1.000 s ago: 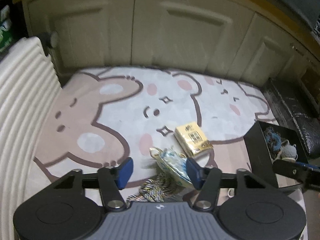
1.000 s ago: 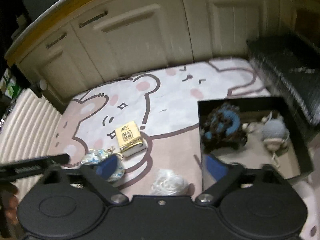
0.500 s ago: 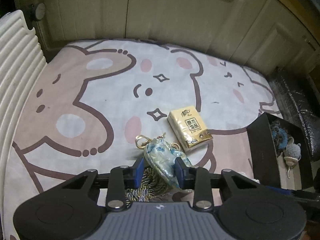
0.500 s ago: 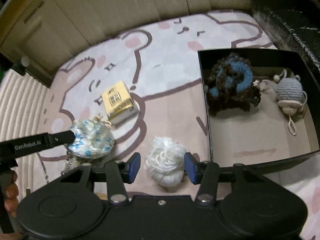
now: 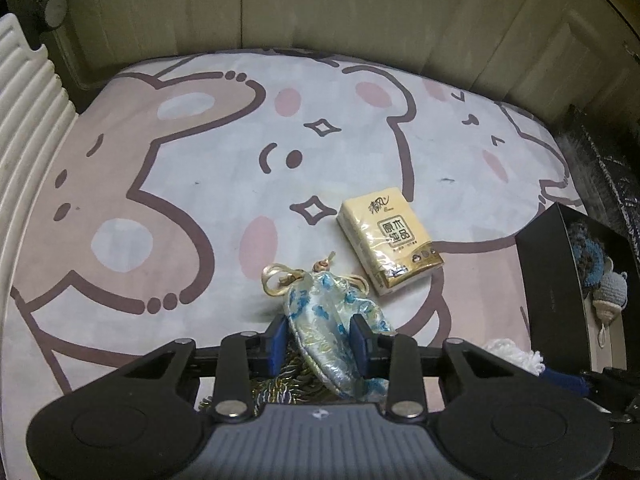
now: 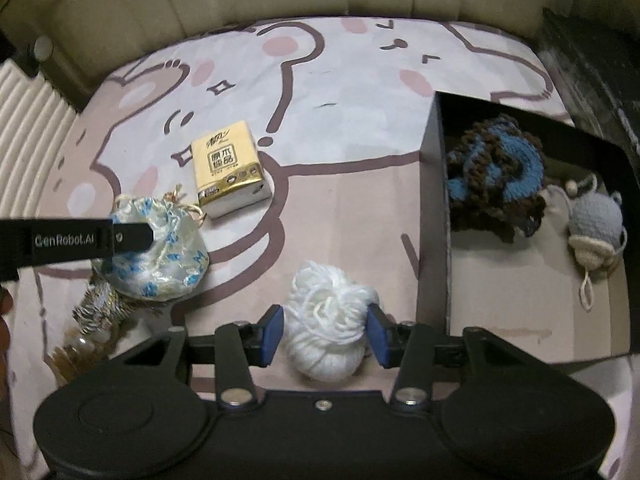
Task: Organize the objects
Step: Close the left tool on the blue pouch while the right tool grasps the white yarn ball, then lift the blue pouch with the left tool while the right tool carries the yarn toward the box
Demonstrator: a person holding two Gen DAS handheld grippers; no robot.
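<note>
A blue-and-white brocade pouch [image 5: 320, 312] with a gold cord lies on the bear-print mat [image 5: 200, 160]. My left gripper [image 5: 320, 340] is shut on it, both blue pads pressing its sides. The right wrist view shows one left finger [image 6: 80, 238] across the pouch [image 6: 168, 256]. A white yarn ball [image 6: 326, 320] sits between the pads of my right gripper [image 6: 326, 332], which touch it on both sides. A yellow tissue pack [image 5: 388, 240] lies just beyond the pouch. To the right stands an open black box [image 6: 432, 200].
Inside the box lie a blue-and-brown knitted piece [image 6: 496, 176] and a grey crochet mouse [image 6: 596, 216]. A tassel with beads [image 6: 96, 308] trails from under the pouch. A white ribbed panel [image 5: 24, 100] borders the mat on the left, cream cabinets [image 5: 320, 4] behind, and a dark textured object [image 6: 592, 60] on the right.
Both grippers came down toward the mat. The left jaws narrowed from wide apart onto the pouch. The right jaws moved over the yarn ball and closed in on it.
</note>
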